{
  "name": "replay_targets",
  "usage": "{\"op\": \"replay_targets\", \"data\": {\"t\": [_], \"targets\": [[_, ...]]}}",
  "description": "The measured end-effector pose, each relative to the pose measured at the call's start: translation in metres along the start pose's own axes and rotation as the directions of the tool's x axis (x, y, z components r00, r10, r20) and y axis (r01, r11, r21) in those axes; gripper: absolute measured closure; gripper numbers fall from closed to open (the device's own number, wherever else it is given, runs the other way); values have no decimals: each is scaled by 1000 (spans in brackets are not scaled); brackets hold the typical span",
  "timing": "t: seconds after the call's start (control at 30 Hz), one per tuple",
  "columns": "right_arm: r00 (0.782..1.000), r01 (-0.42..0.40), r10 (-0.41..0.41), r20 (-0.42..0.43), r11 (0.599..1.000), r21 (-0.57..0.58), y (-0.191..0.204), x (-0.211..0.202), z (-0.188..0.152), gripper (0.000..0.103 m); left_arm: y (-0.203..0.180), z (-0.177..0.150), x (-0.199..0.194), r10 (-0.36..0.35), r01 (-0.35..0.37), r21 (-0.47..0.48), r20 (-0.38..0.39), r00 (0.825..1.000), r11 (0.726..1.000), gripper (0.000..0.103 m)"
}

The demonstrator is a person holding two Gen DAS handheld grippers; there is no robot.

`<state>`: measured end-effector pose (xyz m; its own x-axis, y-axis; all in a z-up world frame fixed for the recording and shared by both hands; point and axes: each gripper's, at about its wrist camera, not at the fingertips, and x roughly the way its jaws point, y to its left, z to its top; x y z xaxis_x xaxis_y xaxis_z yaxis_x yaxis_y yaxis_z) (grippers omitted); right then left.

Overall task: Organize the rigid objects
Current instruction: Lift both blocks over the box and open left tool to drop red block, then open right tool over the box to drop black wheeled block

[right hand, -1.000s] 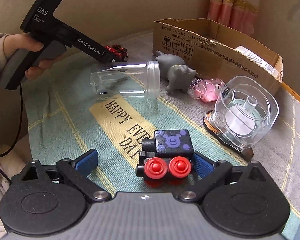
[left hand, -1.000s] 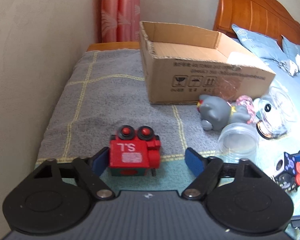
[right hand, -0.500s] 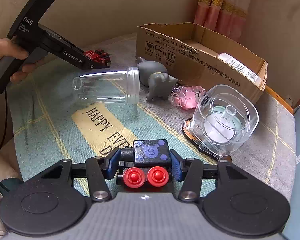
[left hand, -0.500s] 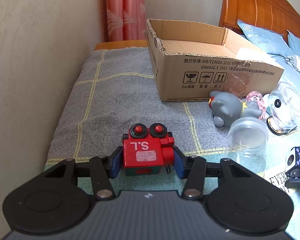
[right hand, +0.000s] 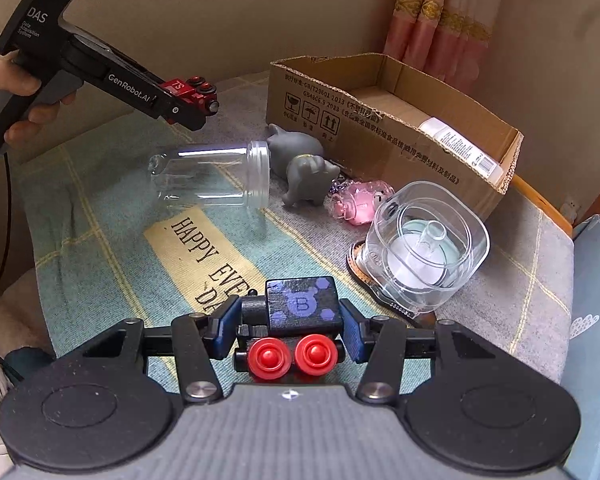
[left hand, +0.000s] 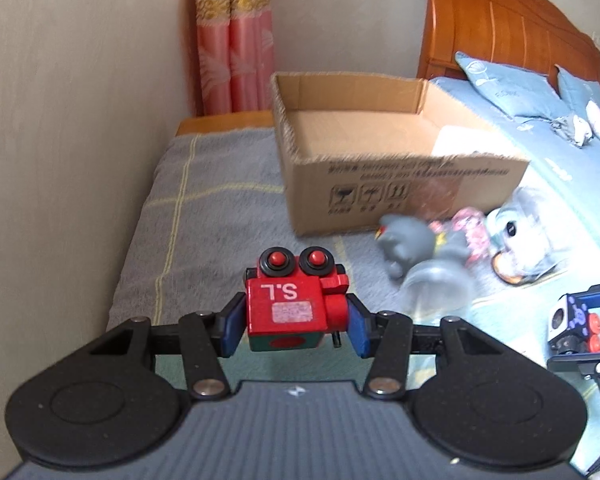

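My left gripper [left hand: 294,326] is shut on a red toy train block [left hand: 290,310] marked "S.L" and holds it above the towel, short of the open cardboard box [left hand: 380,184]. My right gripper [right hand: 290,330] is shut on a black toy train block [right hand: 300,308] with a purple "B" top and red wheels, also lifted off the towel. The left gripper with the red block also shows in the right wrist view [right hand: 188,96], and the right gripper with the black block shows in the left wrist view [left hand: 576,320]. The box [right hand: 384,128] shows a bare floor.
In front of the box lie a clear jar [right hand: 216,178] on its side, two grey toy animals [right hand: 308,168], a pink charm [right hand: 360,200] and a clear square container [right hand: 424,248]. A wall runs along the left [left hand: 80,120]. A bed with pillows [left hand: 520,92] lies right.
Both grippers closed from open onto their train blocks and have lifted them. The left view has risen and now looks down into the box.
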<state>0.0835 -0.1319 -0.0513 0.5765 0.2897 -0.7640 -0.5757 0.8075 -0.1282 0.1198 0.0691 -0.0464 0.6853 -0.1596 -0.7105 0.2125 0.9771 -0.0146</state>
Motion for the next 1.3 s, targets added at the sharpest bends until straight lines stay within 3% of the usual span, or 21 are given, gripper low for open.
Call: {"op": "replay_targets", "data": {"t": [0.3, 0.6, 0.77, 0.87, 1.1, 1.3], "targets": [[998, -9, 7, 68, 1000, 26, -25, -27, 32, 46, -24, 58, -8, -54, 48, 66, 90, 995, 997, 53], [989, 69, -73, 131, 997, 37, -60, -35, 74, 46, -41, 144, 47, -31, 18, 143, 89, 996, 990, 53], [984, 92, -97, 148, 995, 39, -73, -38, 91, 46, -33, 180, 80, -7, -1, 89, 93, 996, 996, 50], [982, 98, -104, 155, 994, 41, -78, -40, 96, 46, -31, 184, 96, 40, -49, 74, 111, 993, 996, 20], [983, 97, -104, 154, 994, 50, -87, -41, 103, 46, -28, 154, 79, 12, -17, 76, 57, 998, 997, 14], [985, 77, -89, 145, 993, 88, -101, -34, 118, 46, -35, 113, 30, 42, -50, 81, 99, 994, 995, 4]]}}
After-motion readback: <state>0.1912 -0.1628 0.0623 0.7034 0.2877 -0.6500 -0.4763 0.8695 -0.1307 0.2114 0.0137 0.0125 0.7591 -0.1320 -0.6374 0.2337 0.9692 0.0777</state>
